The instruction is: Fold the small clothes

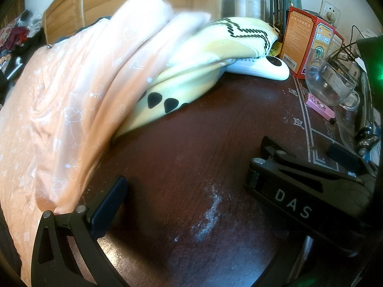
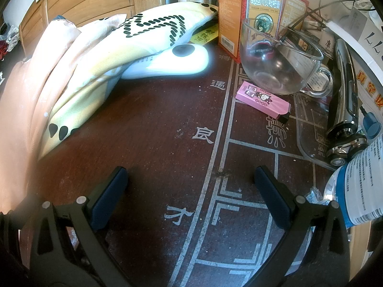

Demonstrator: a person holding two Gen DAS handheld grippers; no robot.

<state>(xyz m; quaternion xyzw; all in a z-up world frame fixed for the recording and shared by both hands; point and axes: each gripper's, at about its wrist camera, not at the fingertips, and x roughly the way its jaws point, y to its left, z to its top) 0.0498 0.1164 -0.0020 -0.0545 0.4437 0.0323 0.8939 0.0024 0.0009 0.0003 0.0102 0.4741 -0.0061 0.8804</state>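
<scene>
Left wrist view: the left gripper (image 1: 186, 189) hovers over the dark wooden tabletop (image 1: 182, 157), fingers spread wide and holding nothing, the left pad just beside the peach patterned garment (image 1: 62, 110) piled along the tabletop's left edge. A yellow garment with black spots (image 1: 191, 67) lies tucked under the peach one, reaching toward the far edge, where it partly covers a white device (image 1: 263, 68). The right gripper (image 2: 191, 191), seen from its own camera, is likewise open and empty above the tabletop's printed white lines. Along the right edge stand an orange medicine box (image 2: 253, 7), a glass mug (image 2: 280, 57), a pink box (image 2: 263, 100) and an electric shaver (image 2: 344, 105).
</scene>
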